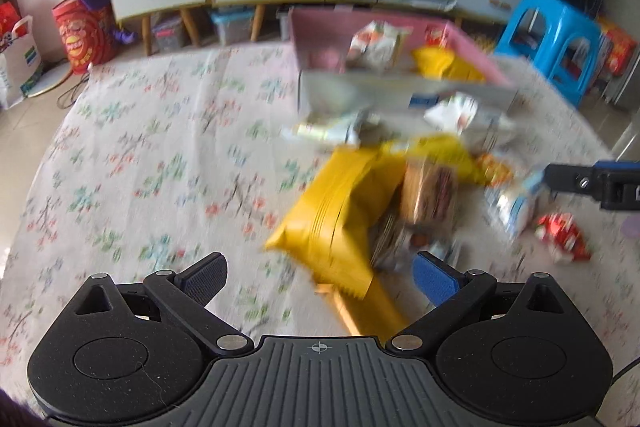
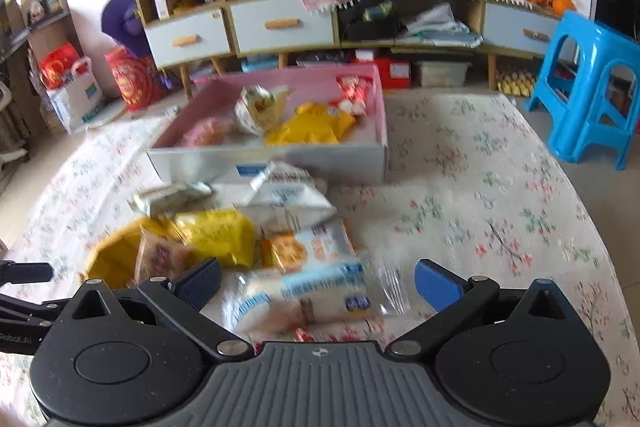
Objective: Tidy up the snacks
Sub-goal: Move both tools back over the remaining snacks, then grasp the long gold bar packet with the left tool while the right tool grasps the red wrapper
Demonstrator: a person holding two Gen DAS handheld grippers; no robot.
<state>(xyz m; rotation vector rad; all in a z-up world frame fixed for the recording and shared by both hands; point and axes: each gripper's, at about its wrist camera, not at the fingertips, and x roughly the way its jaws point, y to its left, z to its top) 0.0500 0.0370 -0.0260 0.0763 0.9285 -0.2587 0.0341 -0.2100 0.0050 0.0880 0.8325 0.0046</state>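
A pink-lined box [image 2: 376,147] [image 1: 360,83] stands on the table with several snack packs inside. A pile of loose snacks lies in front of it. My left gripper [image 1: 320,277] is open, with a big yellow bag [image 1: 340,211] lying between and ahead of its fingers, untouched as far as I can tell. A clear pack of brown cakes [image 1: 432,195] lies beside that bag. My right gripper [image 2: 318,285] is open above a white-and-blue clear pack [image 2: 308,295]. Other yellow [image 2: 220,235], white [image 2: 288,199] and orange [image 2: 288,251] packs lie beyond. The right gripper shows at the right edge of the left wrist view [image 1: 592,183].
The table wears a floral cloth [image 2: 480,211]. A small red pack [image 1: 560,235] lies at the right of the pile. A blue plastic stool [image 2: 592,83] stands beyond the table's right side. A drawer cabinet [image 2: 280,23] lines the back wall.
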